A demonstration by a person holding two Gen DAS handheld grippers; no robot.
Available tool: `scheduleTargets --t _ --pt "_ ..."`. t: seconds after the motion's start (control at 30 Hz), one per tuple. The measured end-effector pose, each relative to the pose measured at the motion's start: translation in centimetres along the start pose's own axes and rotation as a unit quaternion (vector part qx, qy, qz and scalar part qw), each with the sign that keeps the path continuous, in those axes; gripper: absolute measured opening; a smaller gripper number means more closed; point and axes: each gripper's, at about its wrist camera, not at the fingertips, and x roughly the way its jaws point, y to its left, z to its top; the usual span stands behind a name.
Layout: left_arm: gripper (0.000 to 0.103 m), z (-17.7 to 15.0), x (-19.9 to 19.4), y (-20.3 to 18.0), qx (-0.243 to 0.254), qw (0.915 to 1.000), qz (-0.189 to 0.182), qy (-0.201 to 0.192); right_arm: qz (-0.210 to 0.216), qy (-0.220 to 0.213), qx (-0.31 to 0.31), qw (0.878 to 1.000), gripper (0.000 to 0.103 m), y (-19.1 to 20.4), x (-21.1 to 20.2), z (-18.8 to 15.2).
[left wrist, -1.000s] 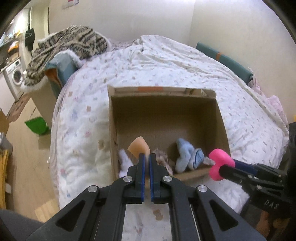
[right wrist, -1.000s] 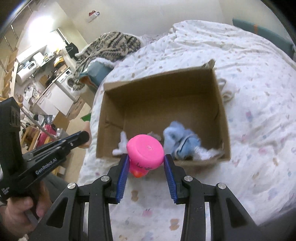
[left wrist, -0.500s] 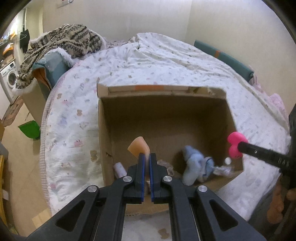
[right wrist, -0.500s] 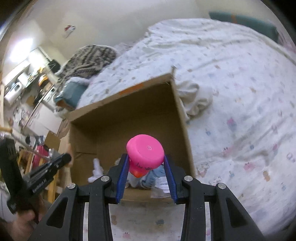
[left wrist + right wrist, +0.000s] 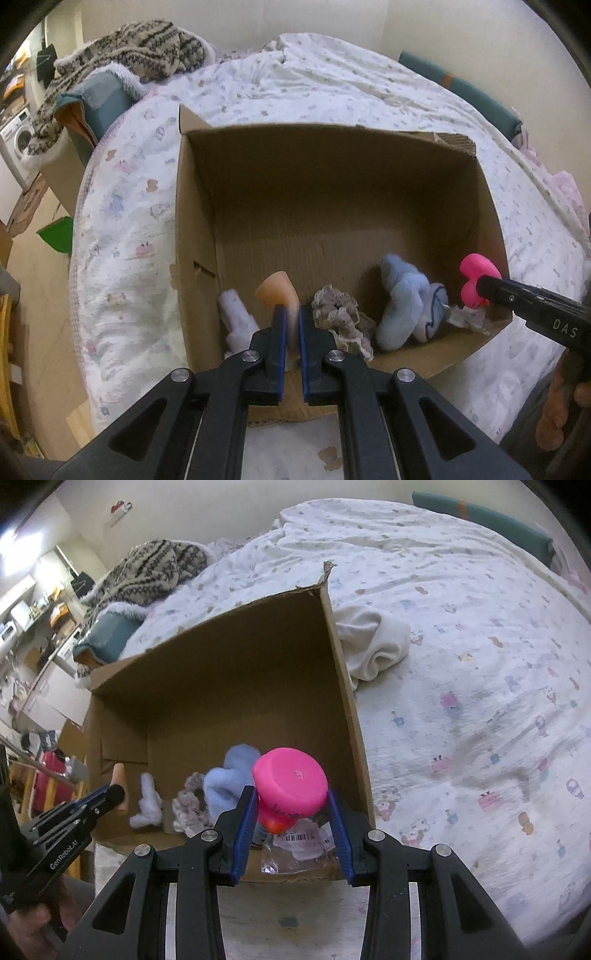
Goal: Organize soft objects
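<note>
An open cardboard box lies on the bed; it also shows in the right wrist view. My left gripper is shut on a peach sponge over the box's near left part. My right gripper is shut on a pink rubber duck over the box's near right corner; the duck also shows in the left wrist view. Inside lie a blue plush, a beige scrunchie, a white soft piece and a clear packet.
The bed has a white printed quilt. A white cloth lies beside the box's right wall. A patterned knit blanket is piled on a box past the bed's far left. A washing machine stands at far left.
Both grippers have moved forward over the box's near edge with their objects held. The pink duck went from outside the right wall to over the inside corner.
</note>
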Motion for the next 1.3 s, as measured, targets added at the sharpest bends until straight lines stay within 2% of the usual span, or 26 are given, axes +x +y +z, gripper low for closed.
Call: scheduleTargets --t 0.23,0.7,0.8,0.9,0.93,0.97,1.13,1.3 --pt "0.006 -0.2 0.2 -0.2 -0.003 1.0000 0.003 0.003 -0.008 0.007 -0.005 1.000 0.041 0.2 0.3 -0.1" --pt "0.017 -0.4 0.0 -0.3 -0.002 1.0000 0.002 0.000 -0.011 0.012 -0.005 1.000 0.041 0.2 0.5 -0.1" --pt "0.025 -0.4 -0.2 -0.4 0.000 1.0000 0.002 -0.002 -0.010 0.010 -0.005 1.000 0.041 0.3 0.5 -0.1" --pt "0.045 -0.4 -0.7 -0.5 -0.001 0.9999 0.004 -0.010 -0.007 0.007 -0.005 1.000 0.042 0.3 0.4 0.0" --pt "0.055 -0.4 -1.0 -0.5 -0.002 0.9999 0.005 -0.015 -0.007 0.004 -0.005 1.000 0.044 0.3 0.2 0.0" --pt "0.058 -0.4 -1.2 -0.4 -0.003 0.9998 0.006 -0.020 -0.007 0.000 -0.006 1.000 0.049 0.4 0.0 0.0" --pt "0.058 -0.2 -2.5 -0.5 -0.003 0.9993 0.008 -0.037 0.000 -0.033 -0.010 0.999 0.063 0.8 -1.6 0.3" --pt "0.058 -0.1 -4.6 0.2 -0.015 0.9981 0.019 -0.057 0.009 -0.078 -0.010 0.997 0.069 1.1 -4.3 0.2"
